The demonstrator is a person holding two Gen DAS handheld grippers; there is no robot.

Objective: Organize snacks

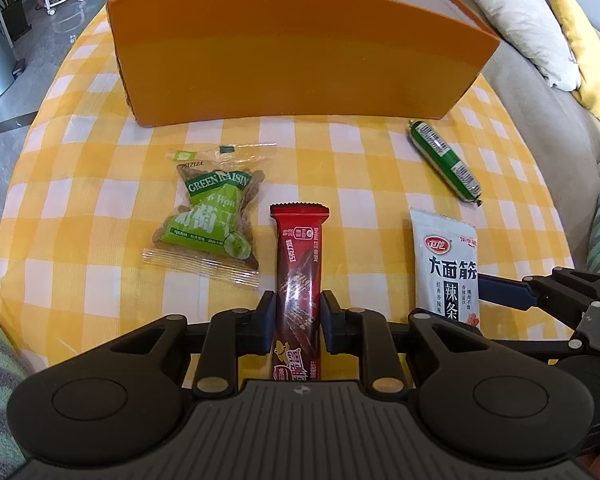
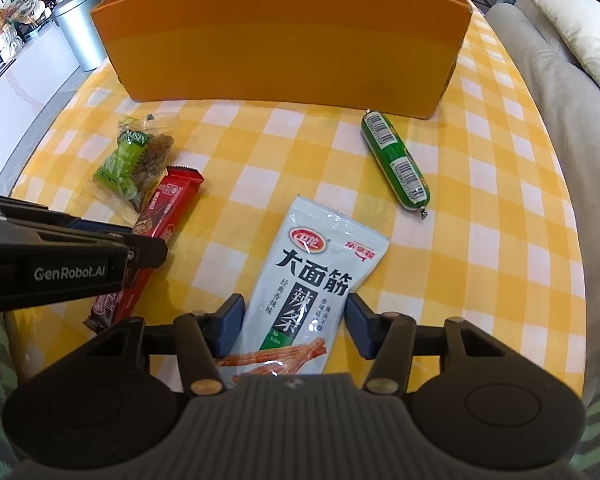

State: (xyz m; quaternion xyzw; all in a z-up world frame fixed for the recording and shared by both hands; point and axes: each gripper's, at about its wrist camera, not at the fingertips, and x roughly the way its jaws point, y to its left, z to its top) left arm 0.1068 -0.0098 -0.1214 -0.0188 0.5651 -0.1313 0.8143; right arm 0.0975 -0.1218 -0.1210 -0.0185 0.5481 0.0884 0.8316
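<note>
A red chocolate bar [image 1: 299, 276] lies on the checked tablecloth between the pads of my left gripper [image 1: 298, 326], which is shut on it. A white spicy-strip packet [image 2: 304, 292] lies between the pads of my right gripper [image 2: 296, 326], which touch both its edges; it also shows in the left wrist view [image 1: 448, 268]. A green raisin bag [image 1: 210, 216] lies left of the bar. A green sausage [image 1: 446, 160] lies at the right. An open orange box [image 1: 292, 60] stands at the back. In the right wrist view I see the bar [image 2: 156, 220], the bag [image 2: 134, 160], the sausage [image 2: 396, 160] and the box [image 2: 280, 48].
The yellow-and-white checked tablecloth [image 1: 340, 168] covers the table. A grey sofa with cushions [image 1: 540, 32] stands to the right. A metal bin [image 2: 80, 28] stands on the floor to the left. My left gripper's body [image 2: 60, 264] crosses the right wrist view's left side.
</note>
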